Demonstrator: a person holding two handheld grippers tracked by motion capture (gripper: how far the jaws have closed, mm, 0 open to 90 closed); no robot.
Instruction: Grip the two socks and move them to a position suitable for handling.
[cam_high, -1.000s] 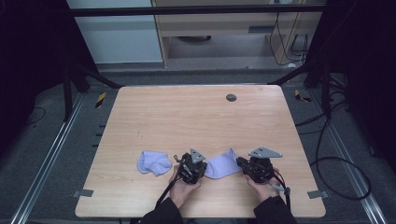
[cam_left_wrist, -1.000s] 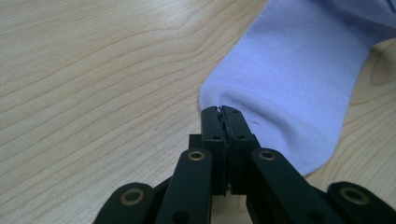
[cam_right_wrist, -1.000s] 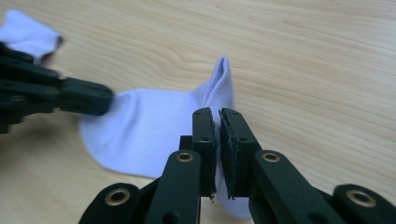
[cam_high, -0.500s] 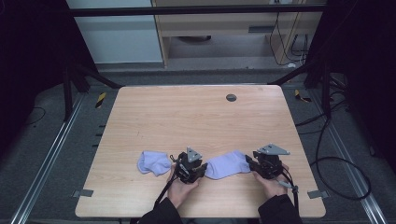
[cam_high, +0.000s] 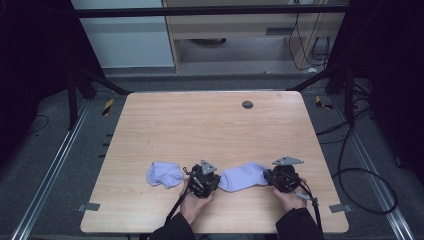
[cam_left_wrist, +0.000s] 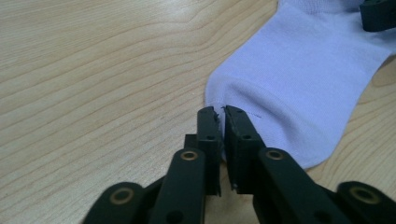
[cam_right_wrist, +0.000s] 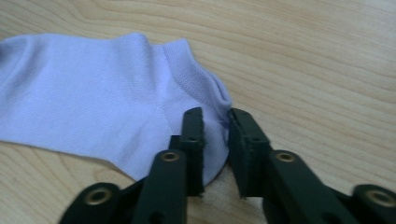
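A pale lilac ankle sock (cam_high: 243, 176) lies flat near the front edge of the wooden table (cam_high: 210, 125), stretched between the two grippers; the left gripper (cam_left_wrist: 222, 112) has its jaws closed on the toe end, the fabric edge nipped between the pads after the jaws have just been closing; the right gripper (cam_right_wrist: 215, 116) holds the cuff end, its jaws having also just been closing, with a fold of the ribbed cuff caught between them though a narrow gap remains between the pads; in the high view the left gripper (cam_high: 204, 179) and the right gripper (cam_high: 281, 176) sit at either end of the sock, each with a grey three-cornered plate on top and a black cable trailing back to the person's sleeves; a second sock (cam_high: 164, 174) of the same colour lies crumpled just beyond the left gripper, on its outer side, apart from the stretched one; nothing lies across the sock between the grippers; the tabletop is light wood with visible grain, bare towards the back except for a small dark round disc (cam_high: 247, 104) near the far edge; around the table runs grey carpet with metal rails (cam_high: 47, 175) at the left, black frame legs, loose cables (cam_high: 360, 175) at the right, and a pale cabinet (cam_high: 125, 35) and a wooden desk at the back.
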